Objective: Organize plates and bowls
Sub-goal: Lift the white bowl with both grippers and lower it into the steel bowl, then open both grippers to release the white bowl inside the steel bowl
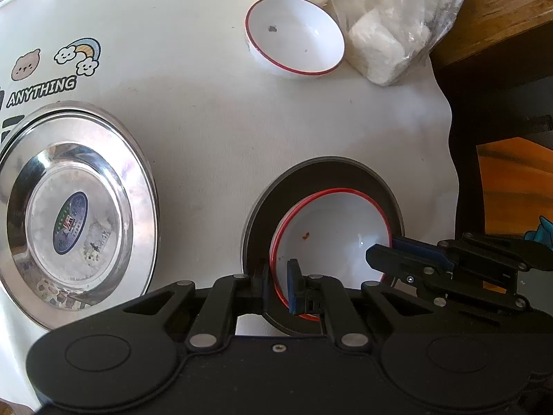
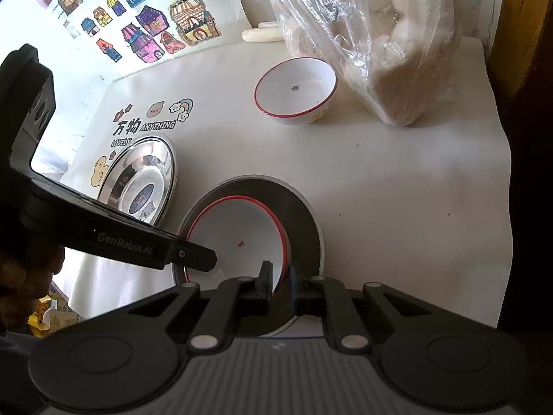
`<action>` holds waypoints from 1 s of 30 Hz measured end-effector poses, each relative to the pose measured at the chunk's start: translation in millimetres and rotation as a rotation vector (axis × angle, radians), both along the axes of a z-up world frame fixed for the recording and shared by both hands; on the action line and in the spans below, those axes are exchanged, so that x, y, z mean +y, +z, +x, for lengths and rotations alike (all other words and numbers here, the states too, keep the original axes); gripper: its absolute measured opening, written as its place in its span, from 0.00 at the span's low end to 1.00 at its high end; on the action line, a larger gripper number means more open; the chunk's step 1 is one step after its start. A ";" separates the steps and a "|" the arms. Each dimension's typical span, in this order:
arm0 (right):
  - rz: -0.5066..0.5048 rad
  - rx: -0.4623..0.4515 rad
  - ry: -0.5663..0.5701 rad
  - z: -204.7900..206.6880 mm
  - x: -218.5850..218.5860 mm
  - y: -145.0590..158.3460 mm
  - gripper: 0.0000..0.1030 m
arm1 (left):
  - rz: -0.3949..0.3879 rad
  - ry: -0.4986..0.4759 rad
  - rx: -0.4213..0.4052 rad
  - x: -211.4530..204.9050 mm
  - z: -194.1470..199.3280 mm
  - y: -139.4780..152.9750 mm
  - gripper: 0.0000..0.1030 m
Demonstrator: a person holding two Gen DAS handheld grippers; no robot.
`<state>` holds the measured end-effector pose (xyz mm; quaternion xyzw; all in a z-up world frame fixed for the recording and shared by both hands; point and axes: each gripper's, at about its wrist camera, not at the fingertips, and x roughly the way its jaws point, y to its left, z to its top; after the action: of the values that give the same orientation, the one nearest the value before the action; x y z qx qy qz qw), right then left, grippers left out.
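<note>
A glossy white red-rimmed bowl [image 1: 331, 235] is seated in a round matte dark plate [image 1: 325, 176] on white cloth [image 1: 214, 121]. Its rim is pinched by the left gripper [image 1: 280, 285] and the right gripper [image 2: 280, 282], both angled steeply downward.

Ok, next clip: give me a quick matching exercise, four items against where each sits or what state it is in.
Items:
1. near bowl
2. far bowl
3. steel plate
4. plastic bag

States:
A. alone on the cloth, ungripped
B. holds pale lumps, at the table's far end
C. on the dark plate, rim pinched by both grippers
D. shiny, oval sticker in its middle

Pairs: 1-C, 2-A, 3-D, 4-B
</note>
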<state>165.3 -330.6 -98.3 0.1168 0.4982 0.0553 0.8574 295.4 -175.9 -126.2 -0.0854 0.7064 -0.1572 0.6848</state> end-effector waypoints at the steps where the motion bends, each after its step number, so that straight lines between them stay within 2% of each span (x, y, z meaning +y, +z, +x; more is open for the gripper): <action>1: 0.001 0.002 0.003 0.9 -0.3 -0.5 0.11 | 0.002 0.003 0.001 -0.1 -0.1 -0.6 0.09; 23: 0.010 0.019 0.006 7.5 -1.2 -6.9 0.11 | 0.013 0.024 0.002 3.3 -0.1 -3.9 0.09; 30: 0.014 0.001 -0.011 4.8 -2.5 -3.2 0.11 | -0.001 0.020 -0.020 6.9 4.2 4.1 0.13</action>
<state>170.0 -333.1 -101.5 0.1258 0.4977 0.0540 0.8565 299.6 -169.0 -122.1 -0.0913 0.6984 -0.1515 0.6935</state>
